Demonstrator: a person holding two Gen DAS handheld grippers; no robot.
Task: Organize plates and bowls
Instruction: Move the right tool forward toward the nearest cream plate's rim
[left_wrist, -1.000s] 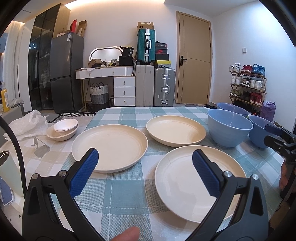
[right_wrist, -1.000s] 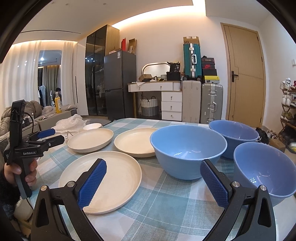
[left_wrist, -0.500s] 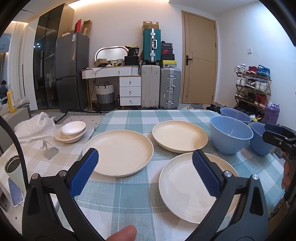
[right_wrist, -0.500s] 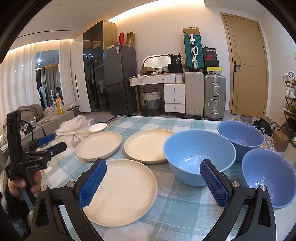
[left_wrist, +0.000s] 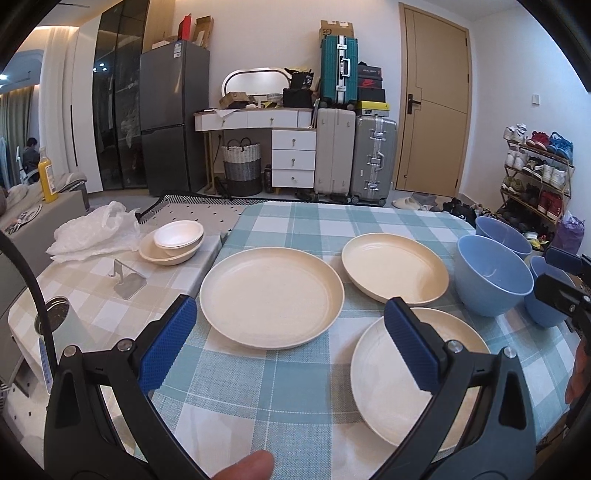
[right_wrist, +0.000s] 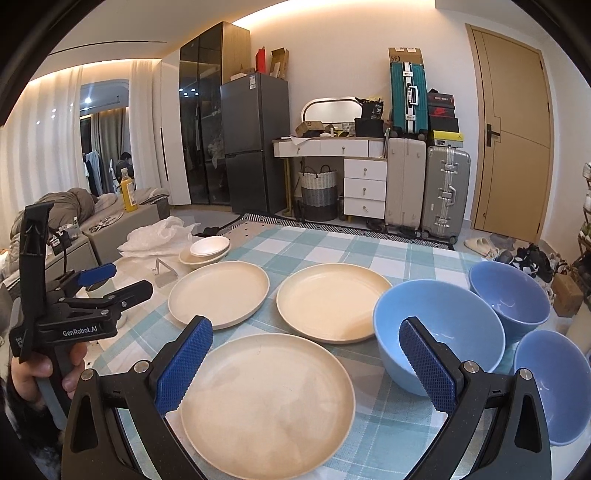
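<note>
Cream plastic: 3 plates sit apart on the checked tablecloth (right_wrist: 314, 245), the far-left plate (right_wrist: 218, 292), the far-middle plate (right_wrist: 333, 301) and the near plate (right_wrist: 266, 400). Left gripper (left_wrist: 290, 341) hangs over them, jaws wide apart, empty. Further right stand 3 blue bowls (right_wrist: 437, 334); the nearest is cut off by the right gripper (right_wrist: 303, 365), likewise spread wide and empty.

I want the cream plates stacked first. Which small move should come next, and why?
Probably lower the open right gripper onto the near rim of the nearest cream plate: it lies right under those fingers, all three plates lie apart, and both grippers are empty.
</note>
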